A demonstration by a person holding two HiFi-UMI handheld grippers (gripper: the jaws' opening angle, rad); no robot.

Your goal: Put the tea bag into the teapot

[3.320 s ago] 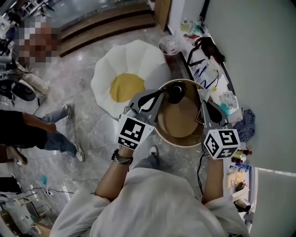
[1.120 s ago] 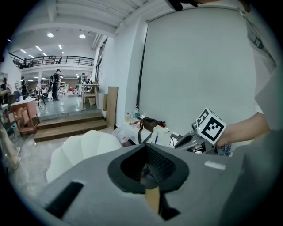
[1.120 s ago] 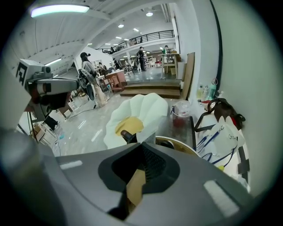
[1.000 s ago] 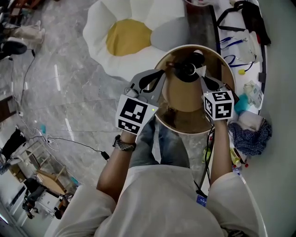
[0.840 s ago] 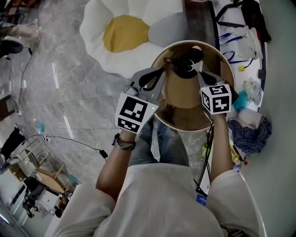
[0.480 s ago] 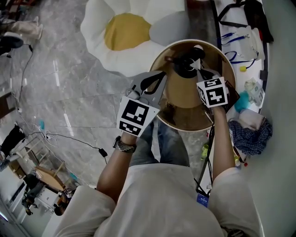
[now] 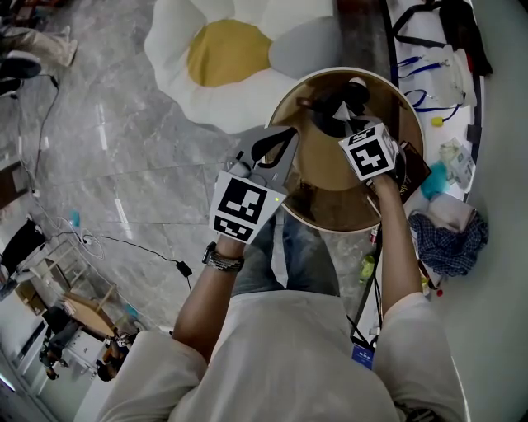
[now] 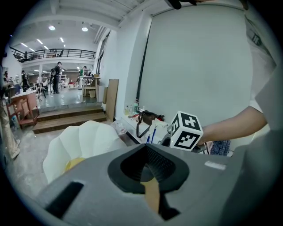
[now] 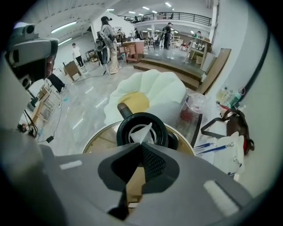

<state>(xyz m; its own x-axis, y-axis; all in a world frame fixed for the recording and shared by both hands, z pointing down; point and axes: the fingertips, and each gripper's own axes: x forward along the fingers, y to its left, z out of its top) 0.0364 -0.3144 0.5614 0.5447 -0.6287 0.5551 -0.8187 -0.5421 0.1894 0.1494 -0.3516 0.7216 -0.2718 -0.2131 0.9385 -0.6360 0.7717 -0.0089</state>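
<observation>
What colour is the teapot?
The teapot is black; the right gripper view shows it best.

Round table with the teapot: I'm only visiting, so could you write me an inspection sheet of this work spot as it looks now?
Surface: round wooden table, white rim.
Job's things: black teapot on the table, mouth open; white tea bag right over the mouth, not yet dropped in.
Clutter: black bag and blue cloth off to the table's right.
Tongs: left tongs shut and empty, at the table's near edge; right tongs shut on the tea bag.
Cables: one cable lying on the floor.
Surroundings: grey marble floor; flower-shaped cushion behind the table; people far off.
</observation>
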